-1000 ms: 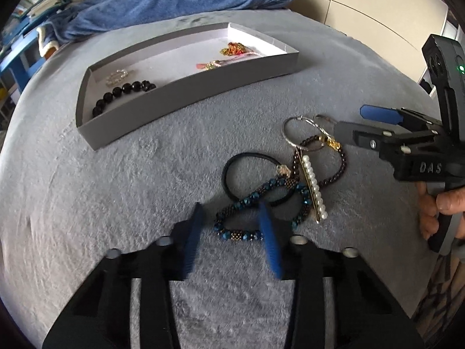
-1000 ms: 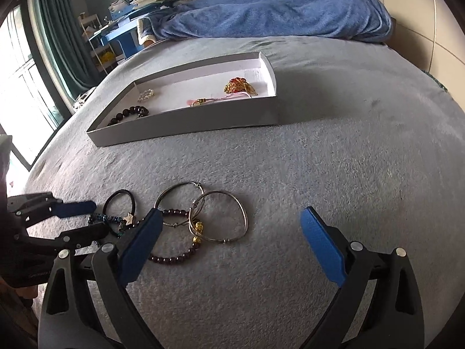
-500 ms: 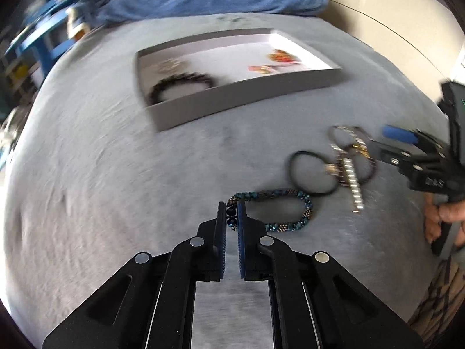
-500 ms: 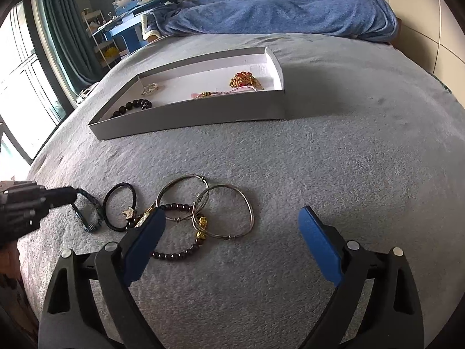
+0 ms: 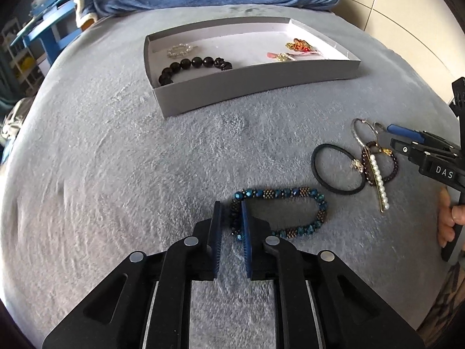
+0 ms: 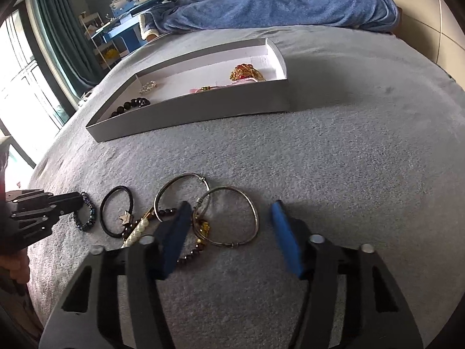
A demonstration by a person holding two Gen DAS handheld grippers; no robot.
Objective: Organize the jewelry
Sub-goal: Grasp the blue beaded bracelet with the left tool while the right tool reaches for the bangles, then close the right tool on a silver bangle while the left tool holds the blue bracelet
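Left gripper [image 5: 231,221] at lower centre of left view, fingers pinching blue beaded bracelet [image 5: 290,196] lying on grey bed [image 5: 116,160]. Right gripper [image 6: 229,238] fingers just closing, half spread above silver bangles [image 6: 232,218], not touching them. Grey tray [image 5: 261,83] with jewelry at upper centre.

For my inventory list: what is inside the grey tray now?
Inside the grey tray: a black bead bracelet, a clear crystal piece, a red-gold ornament and a pink-gold piece. The near wall hides part of the floor.
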